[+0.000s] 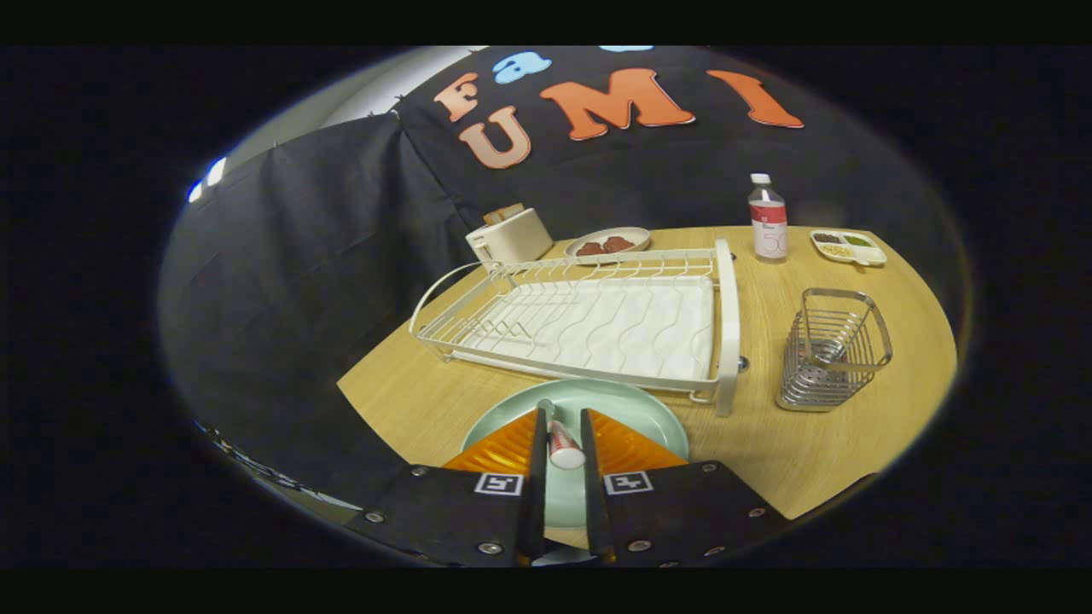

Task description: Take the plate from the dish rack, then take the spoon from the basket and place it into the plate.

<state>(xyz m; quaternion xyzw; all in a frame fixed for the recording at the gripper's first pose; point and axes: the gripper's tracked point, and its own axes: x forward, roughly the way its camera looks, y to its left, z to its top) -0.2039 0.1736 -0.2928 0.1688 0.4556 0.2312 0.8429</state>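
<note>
Gripper (563, 418): fingers close together, seemingly clamped on the spoon (561, 442), held above the plate (648, 414)
Plate: on the wooden table (819, 443), just in front of the dish rack (597, 320)
Basket (832, 350): beside the dish rack, apart from it
Bottle (768, 217): beyond the dish rack
</note>
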